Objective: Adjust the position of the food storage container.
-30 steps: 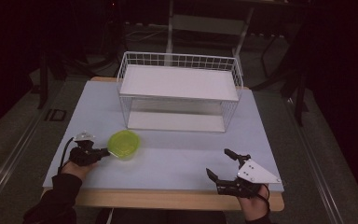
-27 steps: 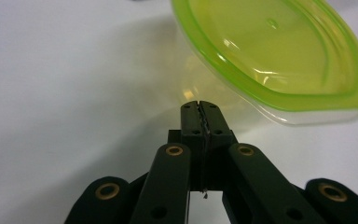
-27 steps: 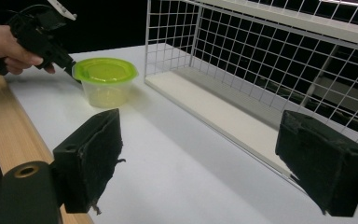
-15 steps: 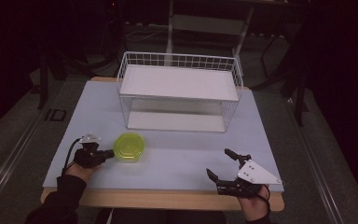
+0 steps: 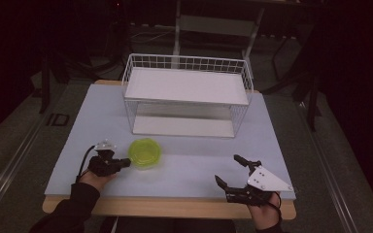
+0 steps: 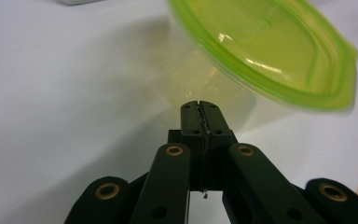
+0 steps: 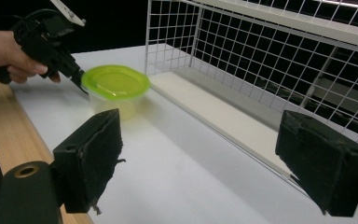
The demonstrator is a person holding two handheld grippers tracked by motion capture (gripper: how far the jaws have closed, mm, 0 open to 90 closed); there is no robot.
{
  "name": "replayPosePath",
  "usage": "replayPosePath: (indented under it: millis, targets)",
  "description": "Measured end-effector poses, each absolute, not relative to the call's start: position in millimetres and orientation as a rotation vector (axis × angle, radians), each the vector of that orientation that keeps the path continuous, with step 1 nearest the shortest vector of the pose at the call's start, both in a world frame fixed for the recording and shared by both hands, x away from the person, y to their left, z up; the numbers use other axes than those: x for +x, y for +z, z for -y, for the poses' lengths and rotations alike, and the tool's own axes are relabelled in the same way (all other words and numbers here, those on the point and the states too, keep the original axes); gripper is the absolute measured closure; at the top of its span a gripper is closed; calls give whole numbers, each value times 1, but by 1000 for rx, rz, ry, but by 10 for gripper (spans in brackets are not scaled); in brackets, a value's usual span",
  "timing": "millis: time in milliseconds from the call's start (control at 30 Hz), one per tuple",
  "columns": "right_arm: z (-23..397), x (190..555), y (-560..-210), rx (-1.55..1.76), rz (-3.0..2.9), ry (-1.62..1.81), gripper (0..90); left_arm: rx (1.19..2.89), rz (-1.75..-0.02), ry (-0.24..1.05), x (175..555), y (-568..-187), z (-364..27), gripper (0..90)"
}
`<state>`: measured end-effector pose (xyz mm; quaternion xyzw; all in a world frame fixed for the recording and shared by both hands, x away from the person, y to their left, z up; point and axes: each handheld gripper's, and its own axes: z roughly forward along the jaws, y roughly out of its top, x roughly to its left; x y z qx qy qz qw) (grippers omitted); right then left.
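Two hand-held grippers sit at the near edge of the tabletop (image 5: 184, 167), each in one of the person's hands. Nearest, at the right, the right hand-held gripper (image 5: 230, 170) lies close to the wooden front edge with its jaws spread wide and nothing between them; its own view shows the two black pads (image 7: 91, 158) far apart, with bare white surface in the gap.

Slightly farther in, at the left, the left hand-held gripper (image 5: 126, 162) has its jaws pressed together, pinching nothing. Its tip points at a small tub with a lime-green lid (image 5: 145, 153) and, in the left gripper view, lies right at the tub's clear side wall (image 6: 223, 100), just under the lid's overhanging rim; whether it actually touches cannot be told. The tub stands upright on the tabletop, left of centre, with its lid on. Its body is clear and pale, and no contents can be made out through it.

Farther back stands a white wire rack (image 5: 187, 99) with two levels. Its upper shelf (image 5: 187, 86) is a flat white board ringed by a low wire rail, and it carries nothing. Its lower shelf (image 5: 184, 127) is likewise bare, well apart from the tub.
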<state>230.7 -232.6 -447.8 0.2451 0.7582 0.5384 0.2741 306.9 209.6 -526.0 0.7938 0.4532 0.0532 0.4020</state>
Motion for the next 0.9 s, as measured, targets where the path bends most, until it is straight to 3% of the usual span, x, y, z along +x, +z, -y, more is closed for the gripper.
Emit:
replayPosePath:
  millis: [267,633,900]
  targets:
    - [233,230,-447,657,-2039,1450,144,2070,-1075,95,302,-528,-187,900]
    - [233,231,-448,657,-2043,1448,143,1982,-1177,207,321,-523,-208,900]
    - [233,232,-450,666,-2047,1442,144,2011,-1155,192,339,-528,-194,900]
